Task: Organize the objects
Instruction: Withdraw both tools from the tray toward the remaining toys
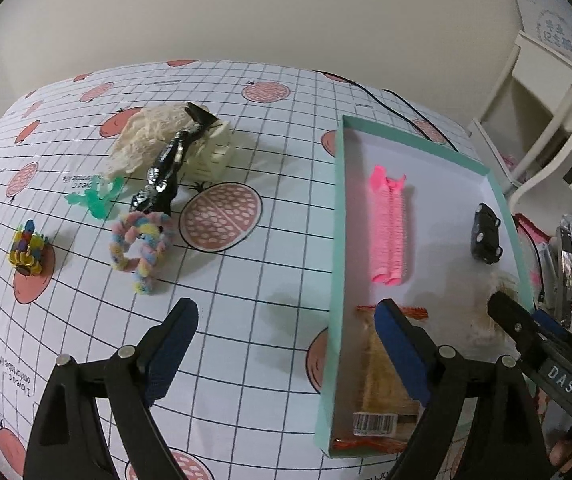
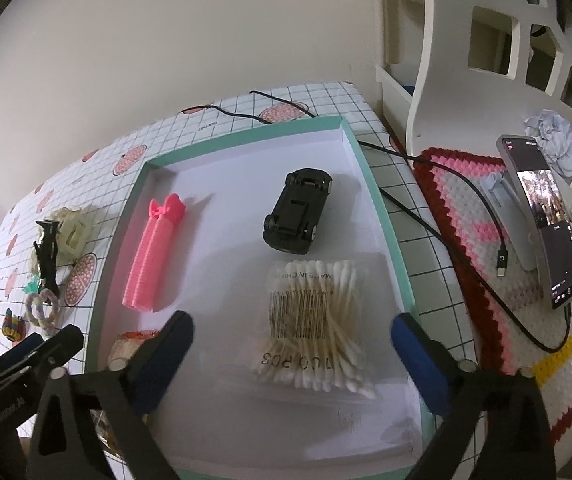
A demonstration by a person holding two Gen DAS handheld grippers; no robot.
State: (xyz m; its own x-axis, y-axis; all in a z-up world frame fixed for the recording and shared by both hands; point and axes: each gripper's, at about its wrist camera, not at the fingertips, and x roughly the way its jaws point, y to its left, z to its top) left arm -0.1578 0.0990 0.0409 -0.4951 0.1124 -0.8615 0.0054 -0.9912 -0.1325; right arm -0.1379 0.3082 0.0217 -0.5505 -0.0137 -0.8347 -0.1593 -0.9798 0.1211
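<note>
Left wrist view: the left gripper (image 1: pixel 286 344) hangs with its blue-padded fingers spread wide and empty, straddling the mint rim of a shallow box (image 1: pixel 335 240). Inside lie a ribbed pink hair roller (image 1: pixel 389 228) and a glossy black toy car (image 1: pixel 485 234). On the checked table (image 1: pixel 246 280) sit a fuzzy pastel chenille twist (image 1: pixel 142 246) and a cream lace bundle (image 1: pixel 146 138).

Right wrist view: the right gripper (image 2: pixel 291 344) is likewise wide open, holding nothing, above a clear bag of cotton swabs (image 2: pixel 315 326) in the box. A phone (image 2: pixel 541 220) leans over a crocheted mat (image 2: pixel 485 240).
</note>
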